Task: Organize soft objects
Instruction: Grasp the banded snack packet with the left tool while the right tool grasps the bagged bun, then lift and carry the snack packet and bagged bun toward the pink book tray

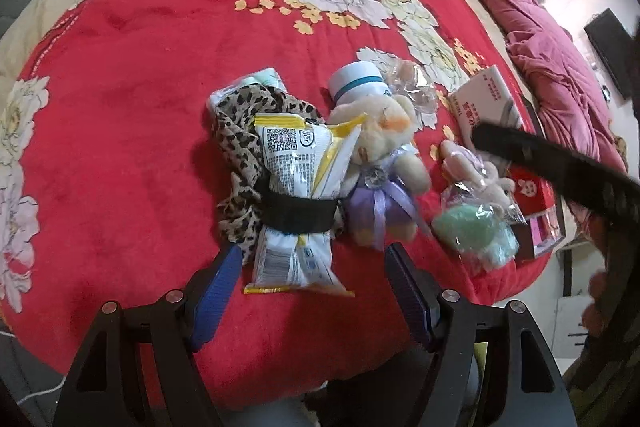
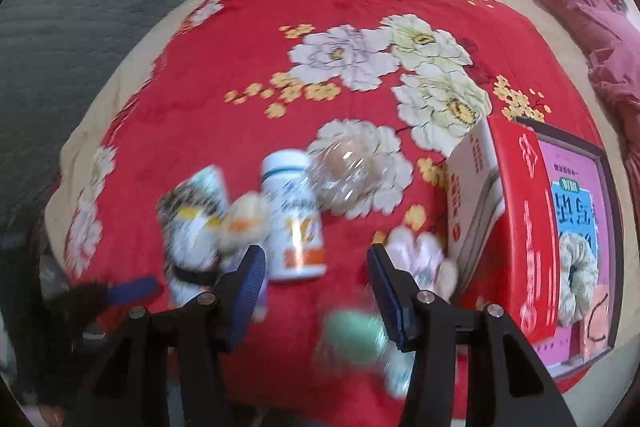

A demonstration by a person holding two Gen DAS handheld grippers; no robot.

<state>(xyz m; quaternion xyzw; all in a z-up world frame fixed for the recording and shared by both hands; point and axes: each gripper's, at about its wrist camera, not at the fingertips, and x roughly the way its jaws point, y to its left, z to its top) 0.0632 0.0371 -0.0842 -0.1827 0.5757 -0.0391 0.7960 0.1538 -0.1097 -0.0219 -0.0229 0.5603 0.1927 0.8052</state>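
Note:
On the red floral blanket (image 1: 120, 147) lies a pile: a leopard scarf (image 1: 240, 151), a white-yellow snack packet (image 1: 296, 183) wrapped in a black band, and a cream teddy bear (image 1: 380, 163) in a purple dress. A bagged pink bunny (image 1: 476, 175) and a green soft lump (image 1: 472, 235) lie to the right. My left gripper (image 1: 312, 287) is open, with the packet's lower end between its fingers, untouched. In the blurred right wrist view my right gripper (image 2: 318, 287) stands open above the green lump (image 2: 352, 339), with the pink bunny (image 2: 420, 259) beside its right finger.
A white bottle (image 2: 294, 223) and a clear plastic bag (image 2: 352, 179) lie beyond the pile. A white box (image 2: 472, 195) and a red box (image 2: 520, 227) holding a scrunchie (image 2: 576, 275) stand at the right. A dark sleeve (image 1: 560, 167) crosses the right side. A pink quilt (image 1: 552, 67) lies past the bed edge.

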